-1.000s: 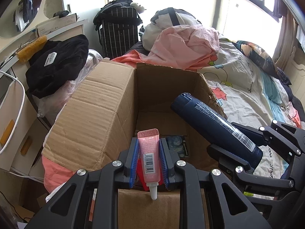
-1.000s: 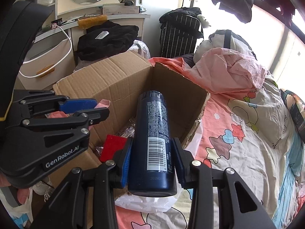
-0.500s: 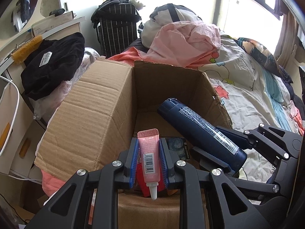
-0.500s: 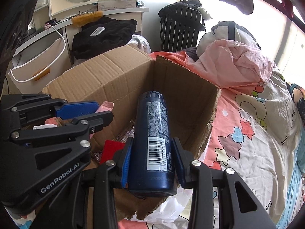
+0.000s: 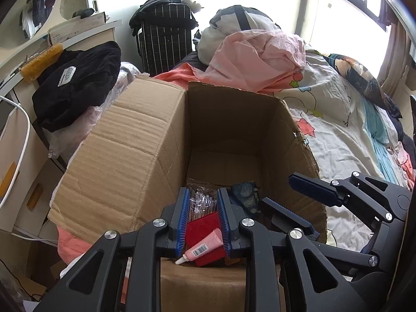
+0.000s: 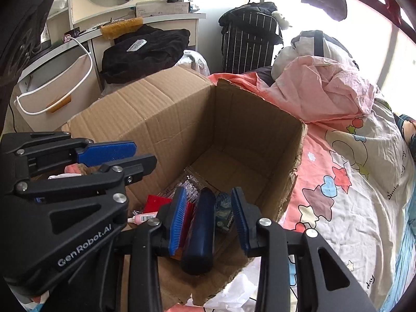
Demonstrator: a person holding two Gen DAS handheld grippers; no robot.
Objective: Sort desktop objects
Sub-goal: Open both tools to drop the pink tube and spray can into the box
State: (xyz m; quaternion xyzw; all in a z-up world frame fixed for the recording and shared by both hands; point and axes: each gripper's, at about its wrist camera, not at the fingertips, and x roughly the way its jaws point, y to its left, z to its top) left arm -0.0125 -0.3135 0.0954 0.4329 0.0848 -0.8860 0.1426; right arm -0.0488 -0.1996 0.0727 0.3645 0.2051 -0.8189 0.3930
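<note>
Both tongs gape empty over the box (image 5: 145, 140): left tongs (image 5: 202, 217) opening, right tongs (image 6: 209, 221) closing.

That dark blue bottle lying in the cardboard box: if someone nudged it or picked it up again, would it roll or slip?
The dark blue bottle is round and lies on its side, so a nudge would probably roll it, though the items packed beside it may stop it. Its smooth, glossy skin looks slippery. It seems rigid, so squeezing it shouldn't buckle it.
</note>
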